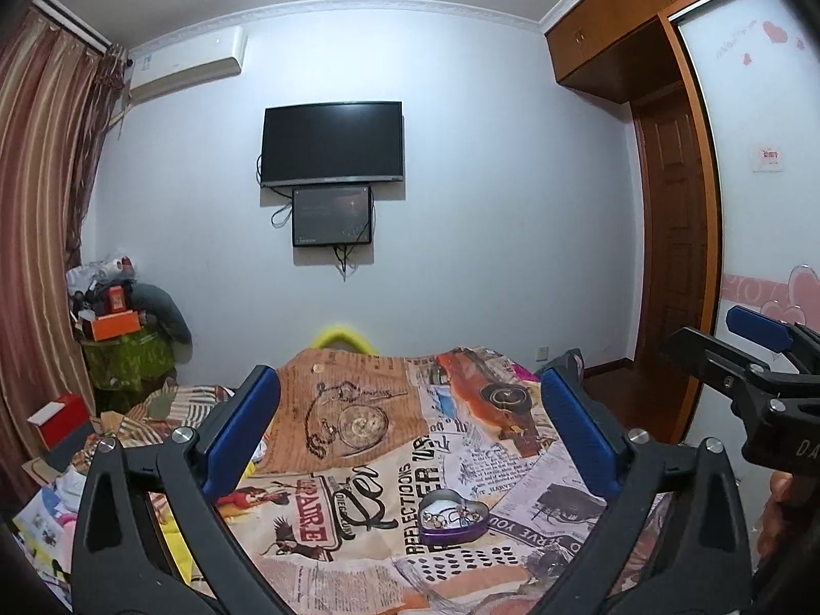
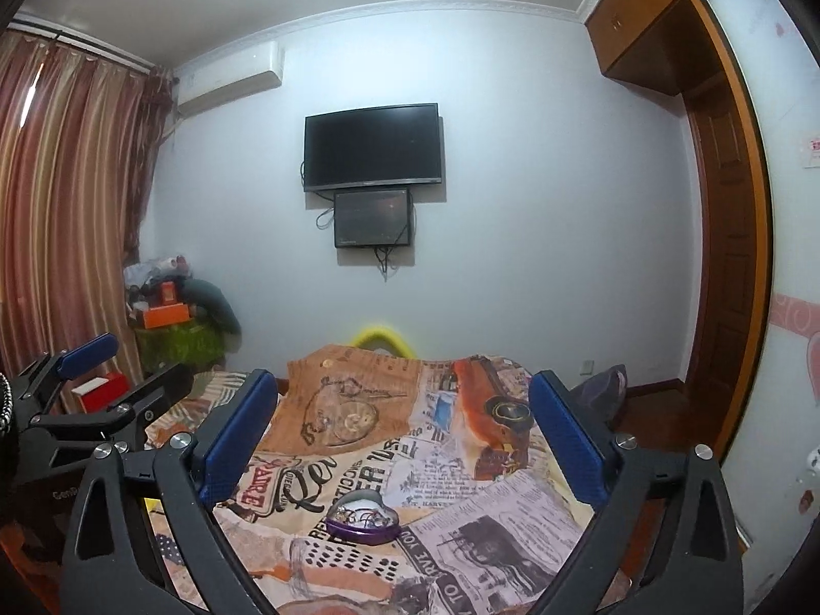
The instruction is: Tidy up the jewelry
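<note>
A purple heart-shaped tin (image 1: 452, 516) with jewelry pieces inside sits on a table covered by a newspaper-print cloth (image 1: 359, 441). It also shows in the right wrist view (image 2: 363, 516). My left gripper (image 1: 410, 420) is open and empty, held above and behind the tin. My right gripper (image 2: 400, 420) is open and empty, also above the tin. The right gripper shows at the right edge of the left wrist view (image 1: 758, 359); the left gripper shows at the left edge of the right wrist view (image 2: 82, 389).
A red box (image 1: 59, 417) and papers lie left of the table. A cluttered green-covered stand (image 1: 128, 353) stands in the far left corner. A yellow chair back (image 1: 341, 334) rises behind the table. A wooden door (image 1: 671, 266) is at the right.
</note>
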Available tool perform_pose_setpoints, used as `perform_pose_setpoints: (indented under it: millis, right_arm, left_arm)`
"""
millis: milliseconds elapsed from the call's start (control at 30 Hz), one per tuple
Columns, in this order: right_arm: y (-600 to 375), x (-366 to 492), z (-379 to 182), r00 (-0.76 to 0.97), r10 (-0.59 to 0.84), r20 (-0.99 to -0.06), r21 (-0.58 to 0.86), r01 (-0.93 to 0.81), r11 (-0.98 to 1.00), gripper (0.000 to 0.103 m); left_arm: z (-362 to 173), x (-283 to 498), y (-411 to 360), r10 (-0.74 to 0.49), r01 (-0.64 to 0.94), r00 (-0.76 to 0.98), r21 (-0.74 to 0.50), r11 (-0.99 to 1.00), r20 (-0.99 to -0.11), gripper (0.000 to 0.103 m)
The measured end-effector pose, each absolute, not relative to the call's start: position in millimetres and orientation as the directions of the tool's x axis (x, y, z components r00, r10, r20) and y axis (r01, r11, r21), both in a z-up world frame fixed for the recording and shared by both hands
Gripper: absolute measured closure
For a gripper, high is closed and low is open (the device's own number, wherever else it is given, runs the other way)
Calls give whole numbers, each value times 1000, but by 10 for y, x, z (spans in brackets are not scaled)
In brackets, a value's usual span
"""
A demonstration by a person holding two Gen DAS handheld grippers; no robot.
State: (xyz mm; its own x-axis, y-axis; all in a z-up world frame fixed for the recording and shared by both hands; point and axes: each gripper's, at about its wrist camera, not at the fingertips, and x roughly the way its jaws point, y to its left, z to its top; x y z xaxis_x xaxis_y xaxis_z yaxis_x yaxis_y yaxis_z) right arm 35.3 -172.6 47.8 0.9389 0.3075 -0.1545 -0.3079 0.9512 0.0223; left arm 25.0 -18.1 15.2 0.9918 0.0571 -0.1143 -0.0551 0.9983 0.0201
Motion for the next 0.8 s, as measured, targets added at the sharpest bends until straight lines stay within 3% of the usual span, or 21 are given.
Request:
perform_pose_setpoints:
  millis: [800]
  right_arm:
    - [-1719, 302, 480, 936, 309, -171, 6, -312, 950, 5]
  left_arm:
    - [104, 294, -95, 41, -44, 989, -20, 999, -142, 1]
